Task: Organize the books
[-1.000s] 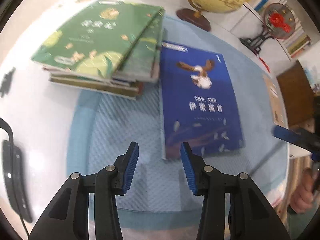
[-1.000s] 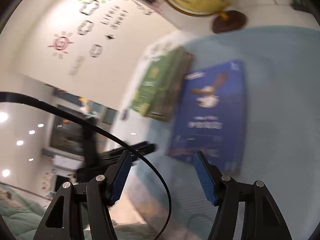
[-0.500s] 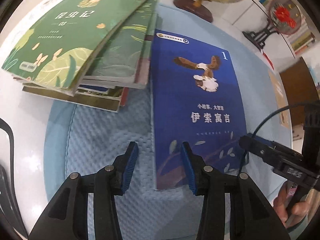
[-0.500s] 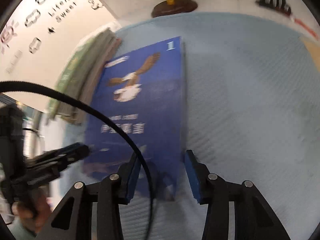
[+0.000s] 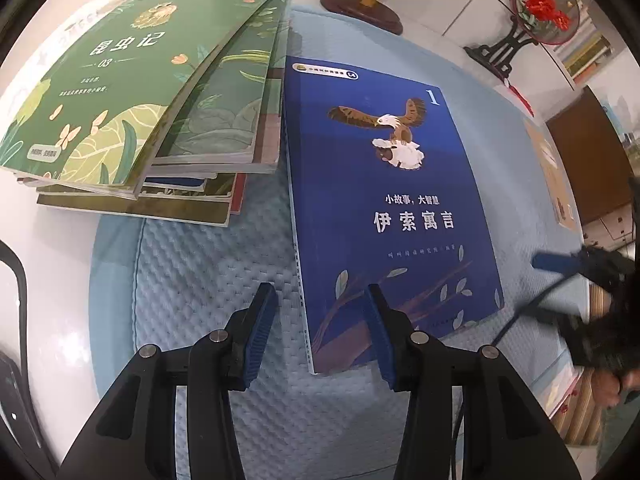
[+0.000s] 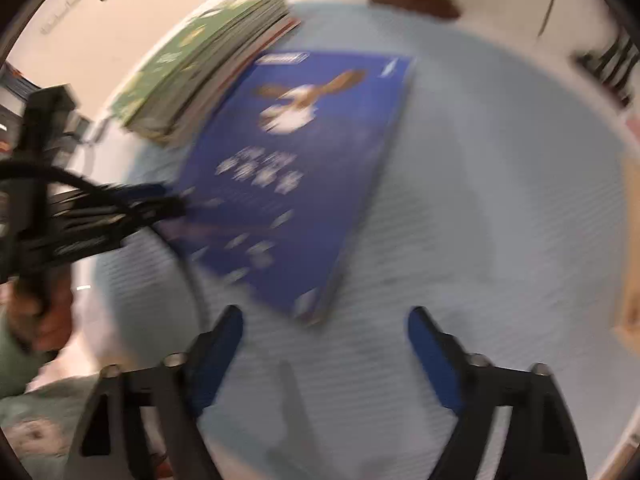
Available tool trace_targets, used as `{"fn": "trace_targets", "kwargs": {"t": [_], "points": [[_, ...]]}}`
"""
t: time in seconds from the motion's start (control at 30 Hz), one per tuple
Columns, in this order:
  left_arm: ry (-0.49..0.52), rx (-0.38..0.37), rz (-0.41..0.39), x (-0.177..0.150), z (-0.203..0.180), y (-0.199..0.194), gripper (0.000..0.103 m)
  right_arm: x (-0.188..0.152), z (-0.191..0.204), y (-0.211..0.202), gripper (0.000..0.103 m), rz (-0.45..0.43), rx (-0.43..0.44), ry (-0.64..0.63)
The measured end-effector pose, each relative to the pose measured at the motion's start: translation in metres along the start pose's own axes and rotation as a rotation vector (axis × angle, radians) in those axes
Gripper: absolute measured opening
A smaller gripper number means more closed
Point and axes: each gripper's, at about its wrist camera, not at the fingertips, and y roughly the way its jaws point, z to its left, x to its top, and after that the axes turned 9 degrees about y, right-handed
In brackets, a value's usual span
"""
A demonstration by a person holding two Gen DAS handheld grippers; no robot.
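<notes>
A blue book with an eagle on its cover (image 5: 384,200) lies flat on a light blue quilted mat (image 5: 192,280). Its left edge is beside a fanned stack of green books (image 5: 132,92). My left gripper (image 5: 318,320) points down over the blue book's near left corner. Its jaws straddle that edge and are opening a little, and the pads do not press on it. The right wrist view is blurred. My right gripper (image 6: 324,328) hangs just short of the blue book's (image 6: 296,184) near right corner. Its jaws are opening with nothing between them.
A globe on a brown base (image 5: 372,0) and a red fan ornament on a black stand (image 5: 540,4) stand at the back. A tan board (image 5: 552,176) lies at the mat's right edge. A black cable crosses at the left (image 6: 80,184). A hand (image 6: 40,320) holds the left gripper.
The left gripper came closer, so the blue book's near left corner now sits between its jaws. The right gripper swung down from the wall to the mat, narrowed its jaws, then widened them.
</notes>
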Motion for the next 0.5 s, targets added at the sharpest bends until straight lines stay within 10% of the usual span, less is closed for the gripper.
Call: {"fn": "trace_targets", "kwargs": {"t": [0.13, 0.37, 0.5], "points": [[-0.015, -0.016, -0.006, -0.004, 0.001, -0.001, 0.043, 0.012, -0.007, 0.016, 0.040, -0.082, 0.049, 0.128], [0.011, -0.038, -0.023, -0.008, -0.006, -0.001, 0.043, 0.009, 0.010, 0.037, 0.040, -0.160, 0.114, 0.242], [-0.017, -0.222, -0.031, -0.012, -0.005, -0.007, 0.043, -0.007, -0.002, 0.029, 0.040, -0.168, 0.111, 0.266]]}}
